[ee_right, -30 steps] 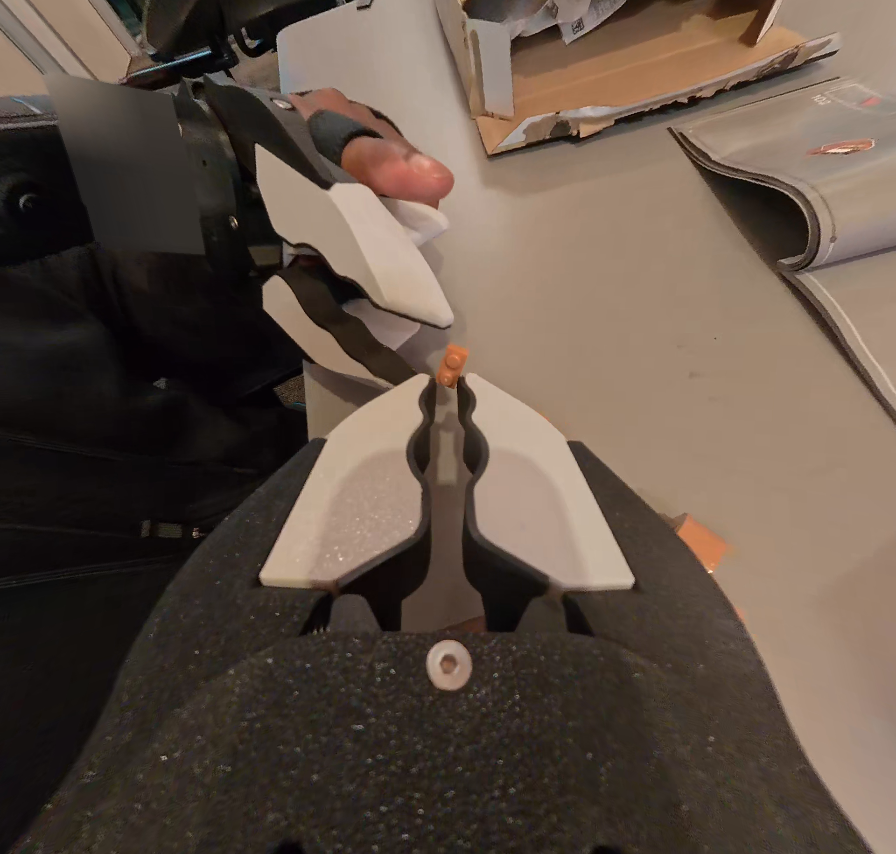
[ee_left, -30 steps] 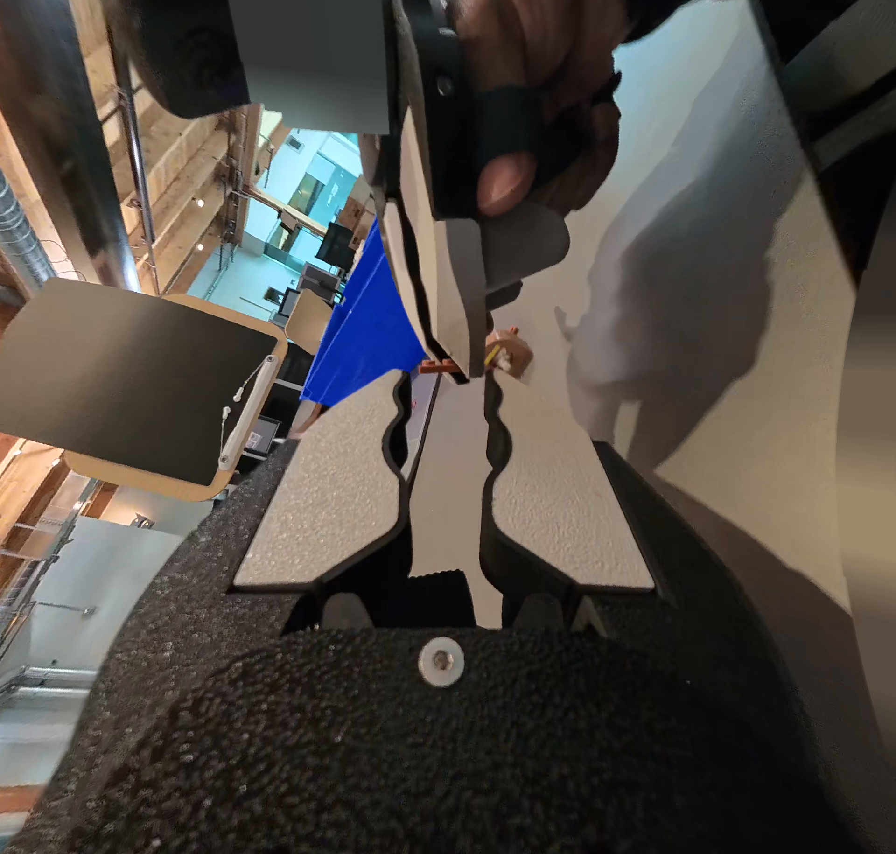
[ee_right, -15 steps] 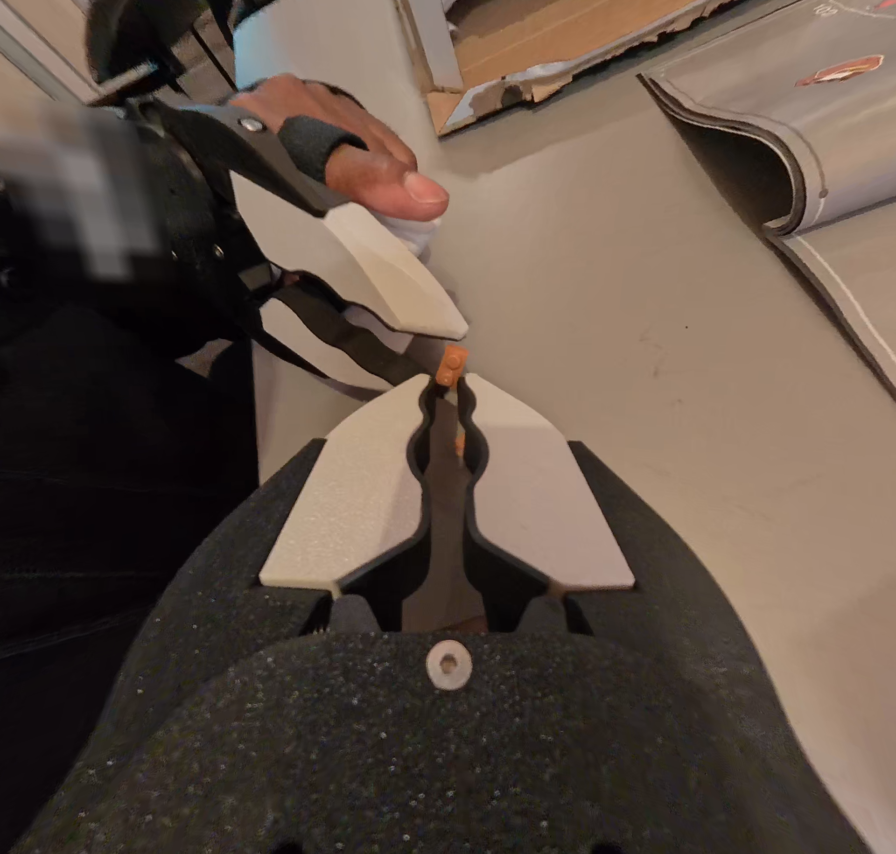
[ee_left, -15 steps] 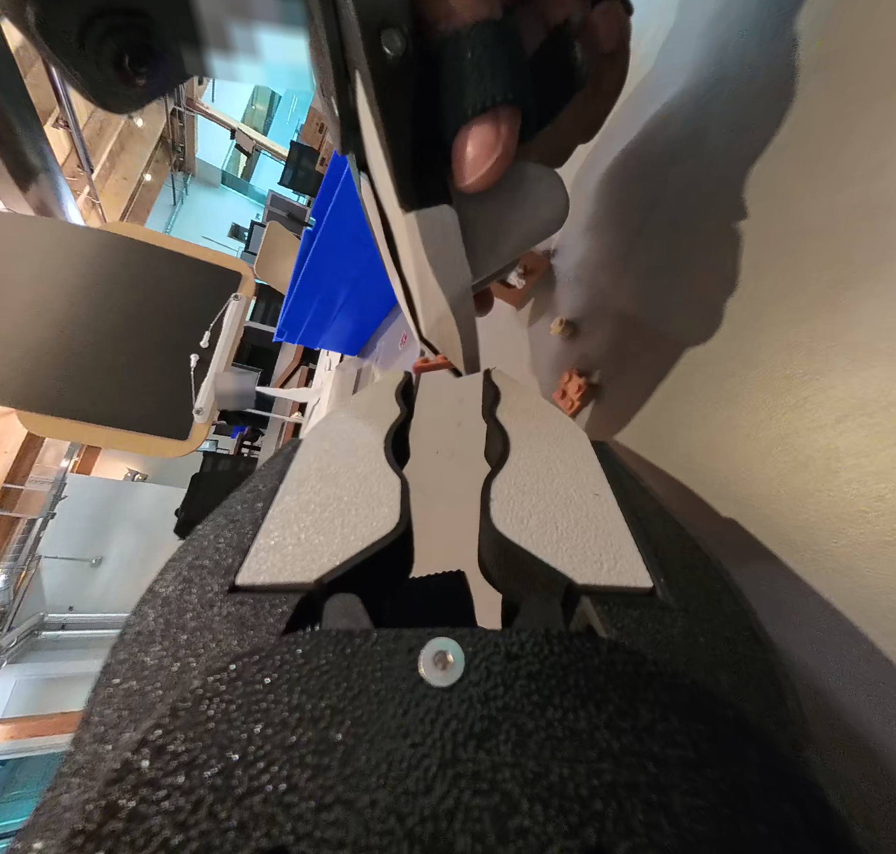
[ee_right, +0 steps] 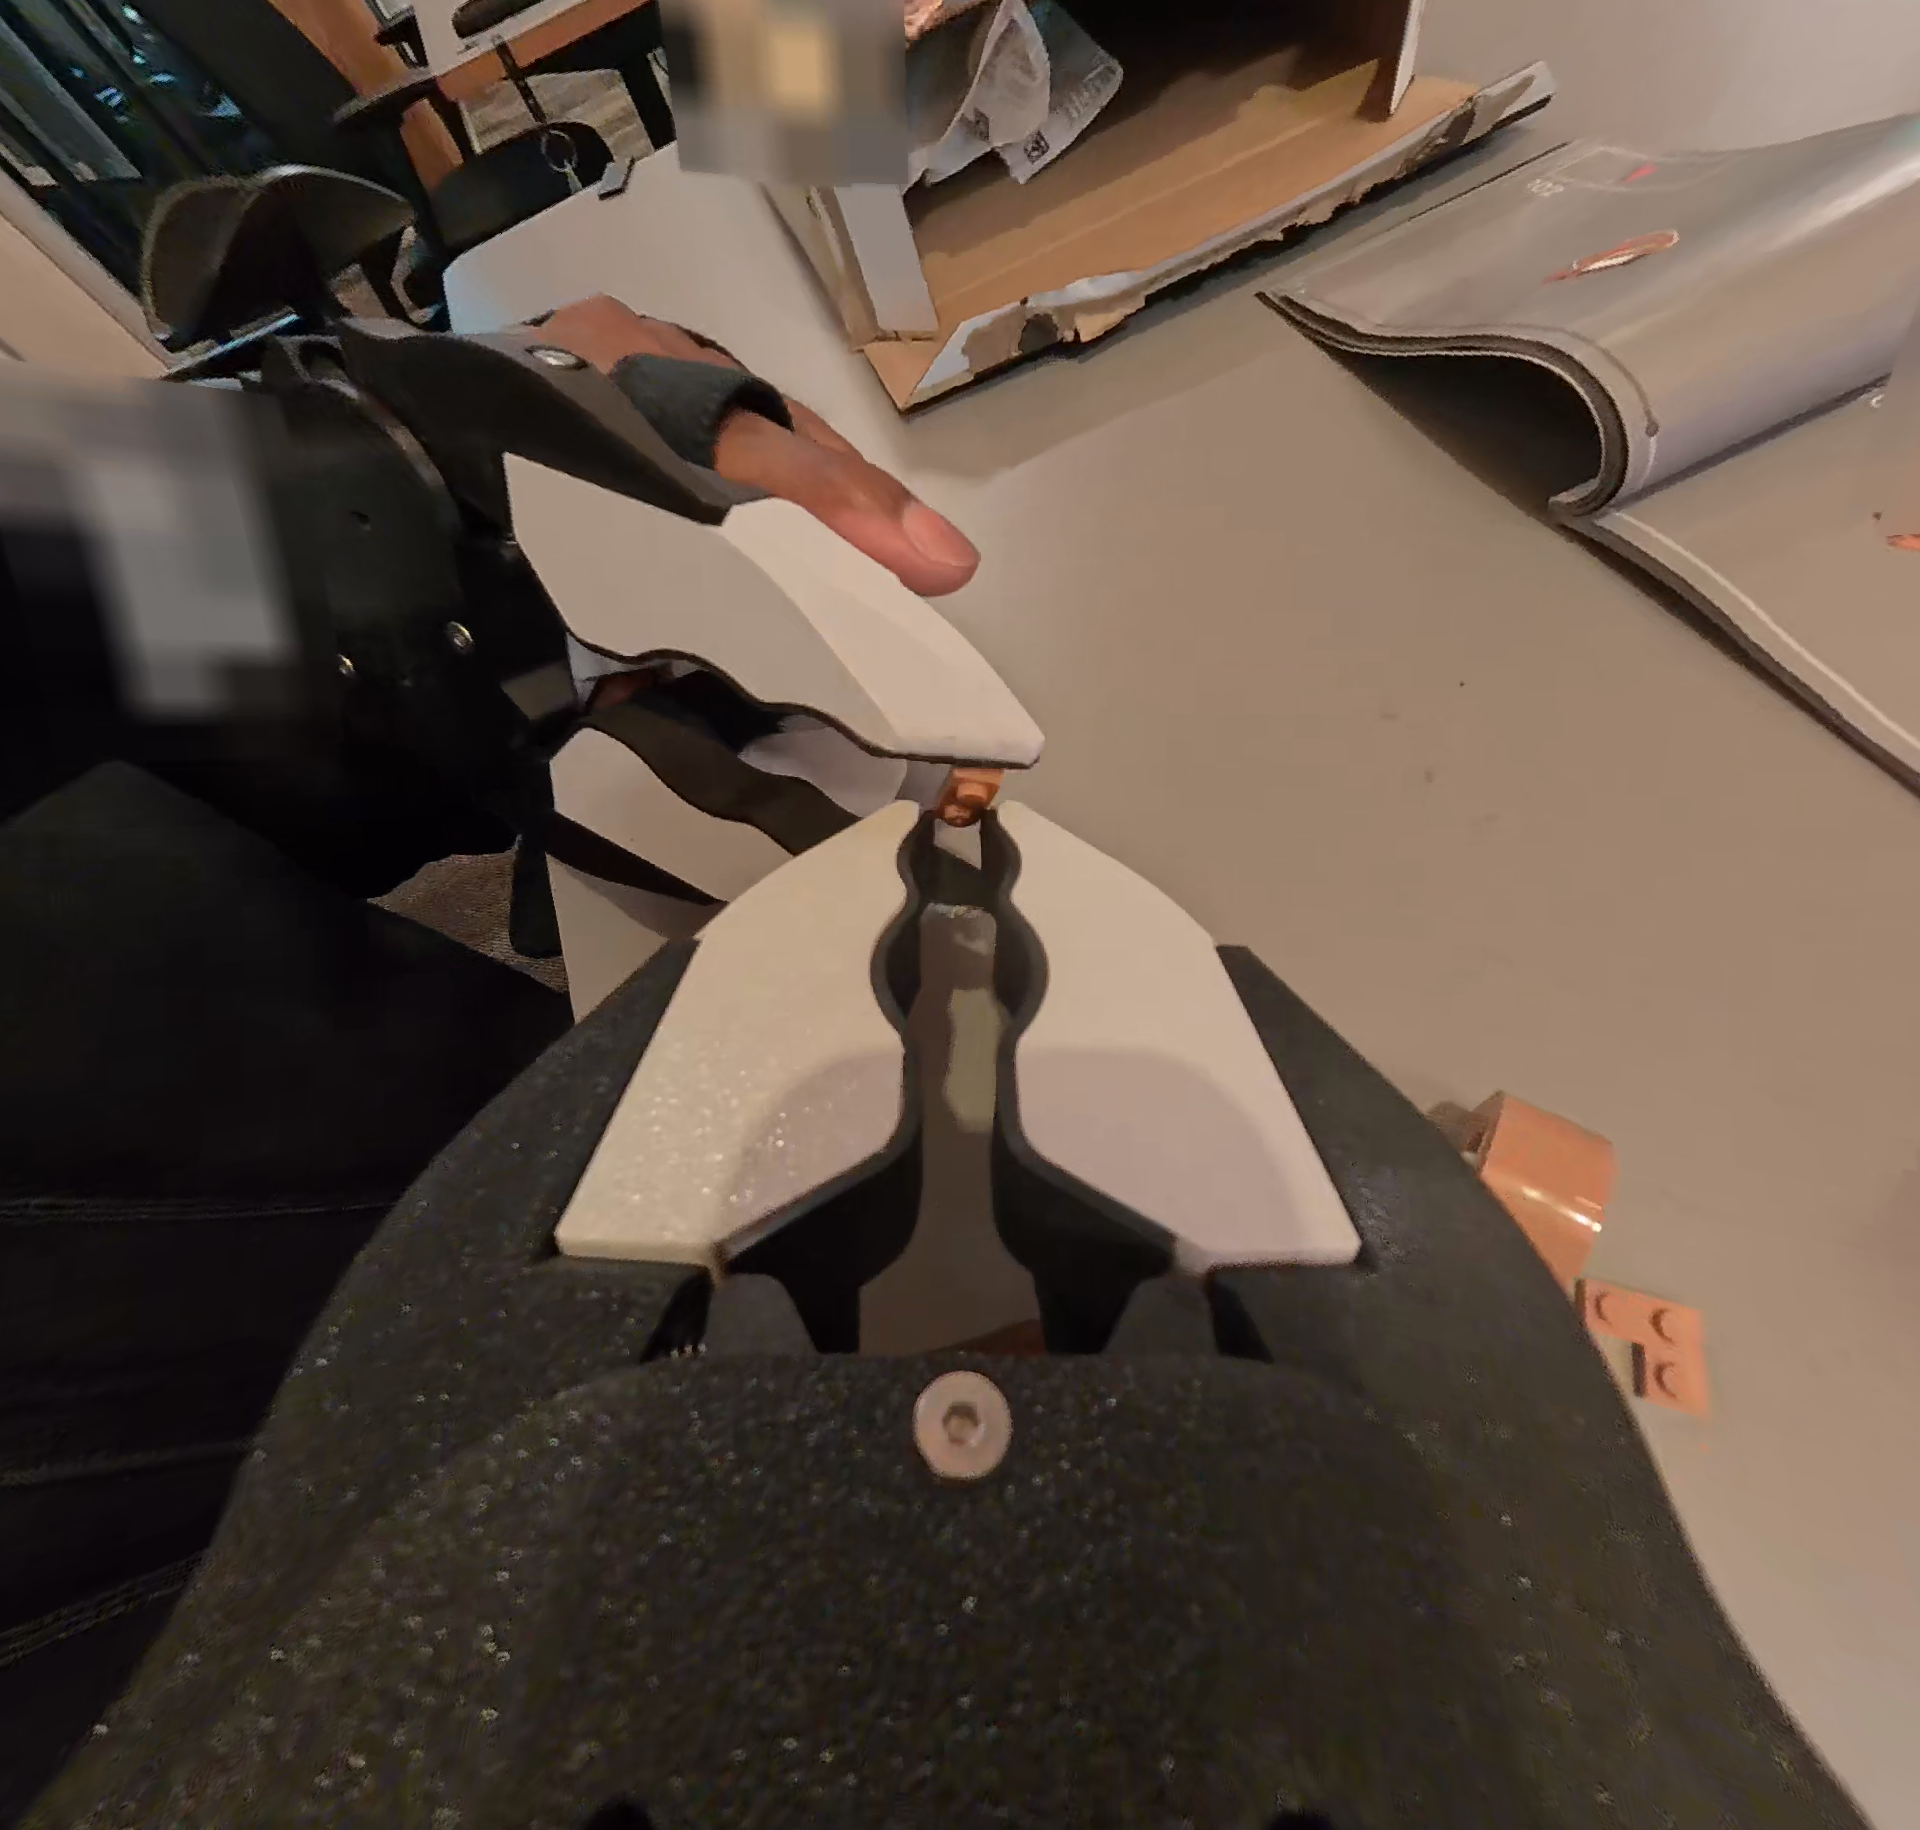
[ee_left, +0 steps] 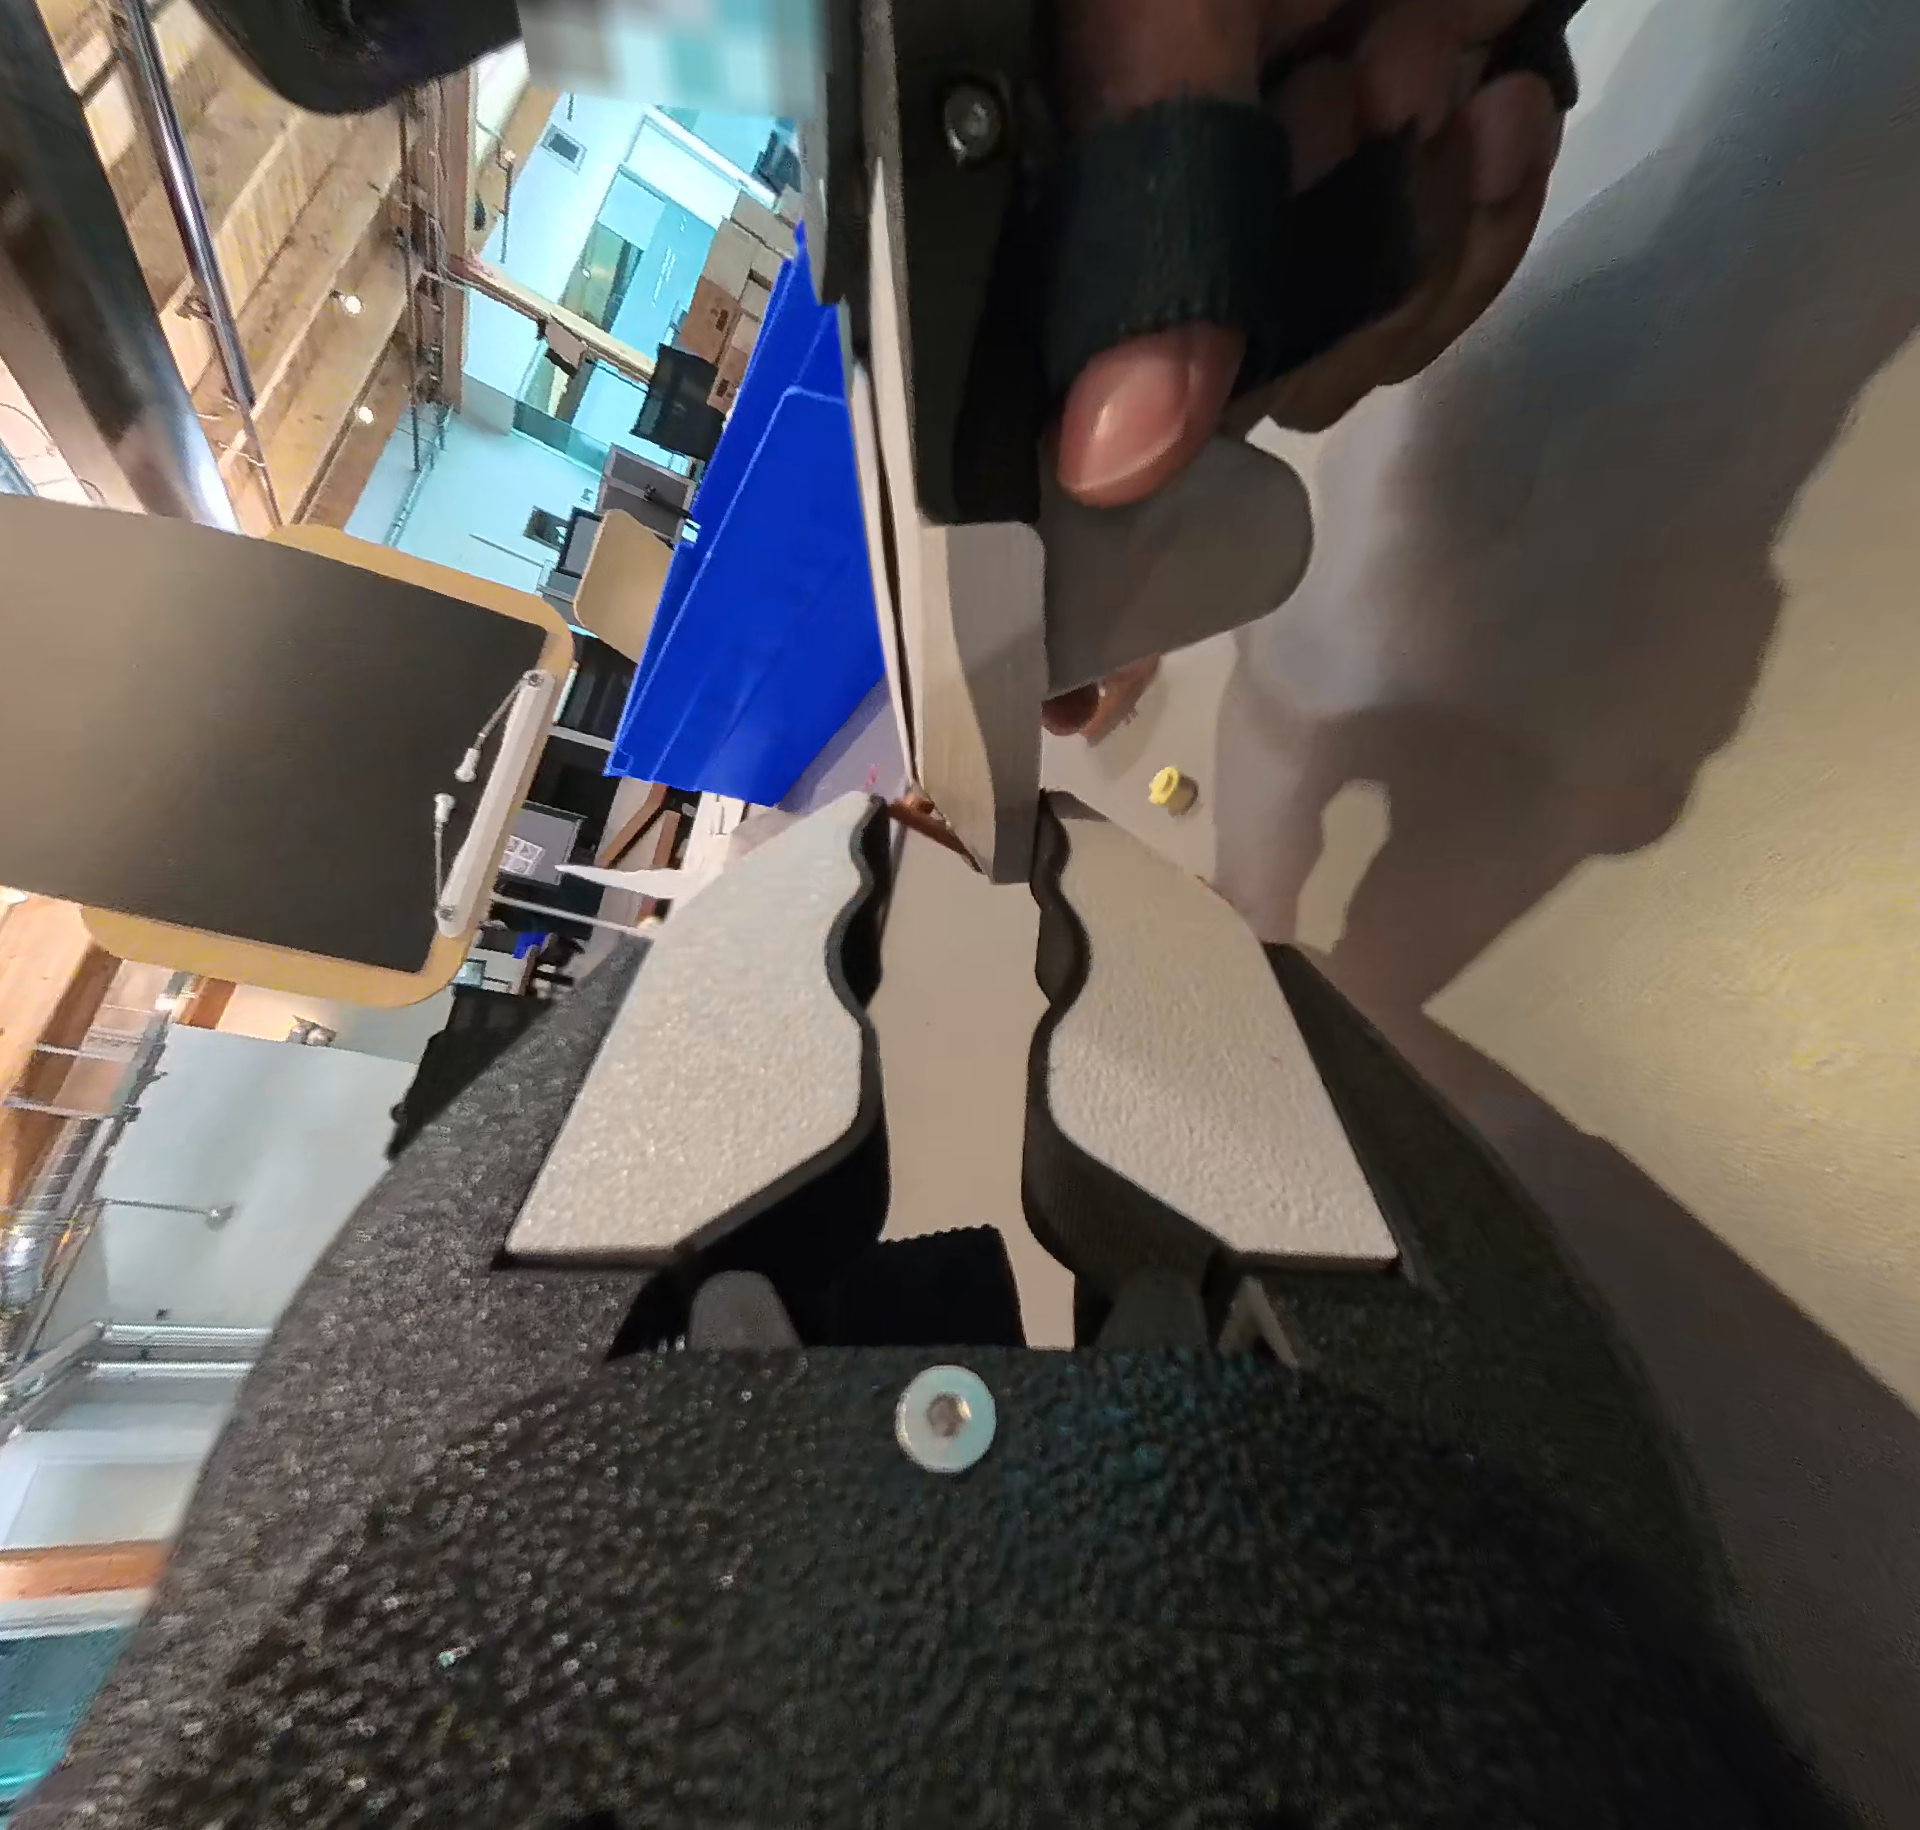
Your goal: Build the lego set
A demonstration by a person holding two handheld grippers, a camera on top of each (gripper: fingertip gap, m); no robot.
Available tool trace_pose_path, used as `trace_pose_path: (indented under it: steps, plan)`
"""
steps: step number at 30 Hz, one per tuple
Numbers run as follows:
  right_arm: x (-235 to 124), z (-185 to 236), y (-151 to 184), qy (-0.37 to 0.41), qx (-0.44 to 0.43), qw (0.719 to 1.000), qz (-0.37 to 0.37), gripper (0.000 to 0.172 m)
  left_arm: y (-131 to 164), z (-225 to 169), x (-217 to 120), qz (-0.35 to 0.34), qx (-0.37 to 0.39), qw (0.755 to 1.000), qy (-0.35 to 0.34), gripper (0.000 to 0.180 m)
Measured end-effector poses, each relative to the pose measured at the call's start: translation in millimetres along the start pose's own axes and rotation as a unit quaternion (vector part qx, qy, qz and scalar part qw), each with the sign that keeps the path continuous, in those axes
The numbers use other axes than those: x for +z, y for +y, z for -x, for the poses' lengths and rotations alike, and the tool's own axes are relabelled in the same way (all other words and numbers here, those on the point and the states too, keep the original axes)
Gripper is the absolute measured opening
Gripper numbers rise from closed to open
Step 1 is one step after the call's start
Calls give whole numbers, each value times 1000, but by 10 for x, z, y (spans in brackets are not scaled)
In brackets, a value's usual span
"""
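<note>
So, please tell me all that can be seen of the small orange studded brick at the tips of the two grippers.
The small orange studded brick looks like glossy plastic, with round studs facing the right wrist camera. It is held off the grey table, pinched at the very fingertips of the right gripper. One white finger of the left gripper lies on its far end; in the left wrist view only a thin orange sliver shows. The rest is hidden.
</note>
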State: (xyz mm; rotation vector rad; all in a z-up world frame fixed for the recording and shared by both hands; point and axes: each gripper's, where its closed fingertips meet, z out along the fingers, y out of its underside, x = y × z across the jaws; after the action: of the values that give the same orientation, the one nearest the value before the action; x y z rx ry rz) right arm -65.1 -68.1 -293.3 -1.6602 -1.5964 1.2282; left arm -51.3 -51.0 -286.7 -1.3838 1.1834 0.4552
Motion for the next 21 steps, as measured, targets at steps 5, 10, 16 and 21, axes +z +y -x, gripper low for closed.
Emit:
trace_pose_path:
  steps: [5, 10, 16, 21]
  plan:
    - [-60, -34, 12, 29, -60, 998, -10, 11, 5, -68, 34, 6, -127, 991, 40, 29]
    - [-193, -153, -80, 78, -169, 981, -57, 8, 168, -51, 12, 22, -314, 945, 87, 0]
    - [-203, -334, 34, 83, -120, 988, -60, 5, 380, -3, -52, 54, -390, 915, 88, 0]
    - [-160, -387, 93, 110, -144, 983, -31, 5, 590, -12, -86, 113, -376, 918, 62, 13]
